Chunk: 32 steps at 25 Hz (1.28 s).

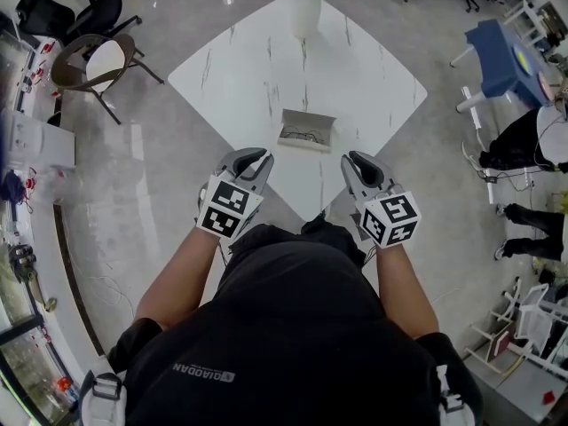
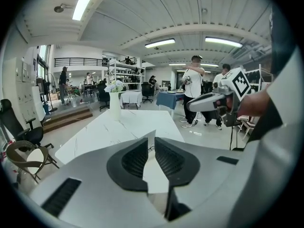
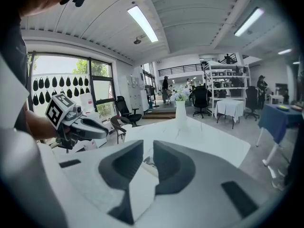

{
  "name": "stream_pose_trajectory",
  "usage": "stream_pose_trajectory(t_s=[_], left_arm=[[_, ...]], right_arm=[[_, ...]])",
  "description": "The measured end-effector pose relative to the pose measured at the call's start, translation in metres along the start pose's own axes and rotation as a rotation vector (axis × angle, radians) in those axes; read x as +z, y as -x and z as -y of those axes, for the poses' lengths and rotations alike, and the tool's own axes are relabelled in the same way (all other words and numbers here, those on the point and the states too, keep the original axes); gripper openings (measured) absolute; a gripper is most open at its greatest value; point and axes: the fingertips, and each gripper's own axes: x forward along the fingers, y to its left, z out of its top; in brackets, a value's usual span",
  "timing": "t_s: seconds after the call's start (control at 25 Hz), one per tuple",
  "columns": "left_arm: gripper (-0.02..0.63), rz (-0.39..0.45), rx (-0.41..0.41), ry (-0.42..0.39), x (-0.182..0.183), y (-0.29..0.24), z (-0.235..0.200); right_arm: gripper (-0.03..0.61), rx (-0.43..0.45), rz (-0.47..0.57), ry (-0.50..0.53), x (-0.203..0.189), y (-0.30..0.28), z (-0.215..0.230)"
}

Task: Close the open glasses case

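The open glasses case lies on the white marble table, a little in from its near corner. Dark glasses rest inside it and its lid stands up at the back. My left gripper hangs over the near corner, just short of the case and to its left, jaws shut and empty. Level with it, to the right of the case, my right gripper is also shut and empty. A sliver of the case shows between the pads in the right gripper view. Neither gripper touches the case.
A white vase of flowers stands at the table's far corner. A brown chair is at the left of the table. A blue table and a seated person are at the right. Shelving stands at the lower right.
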Motion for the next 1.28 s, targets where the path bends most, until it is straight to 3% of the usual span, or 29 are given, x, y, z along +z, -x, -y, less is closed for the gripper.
stream_pose_trajectory(t_s=[0.48, 1.28], left_arm=[[0.049, -0.095, 0.032, 0.036, -0.027, -0.042, -0.020], [0.049, -0.265, 0.083, 0.105, -0.093, -0.116, -0.040]], right_arm=[[0.051, -0.015, -0.080, 0.025, -0.010, -0.038, 0.045], [0.052, 0.031, -0.234, 0.043, -0.060, -0.113, 0.101]])
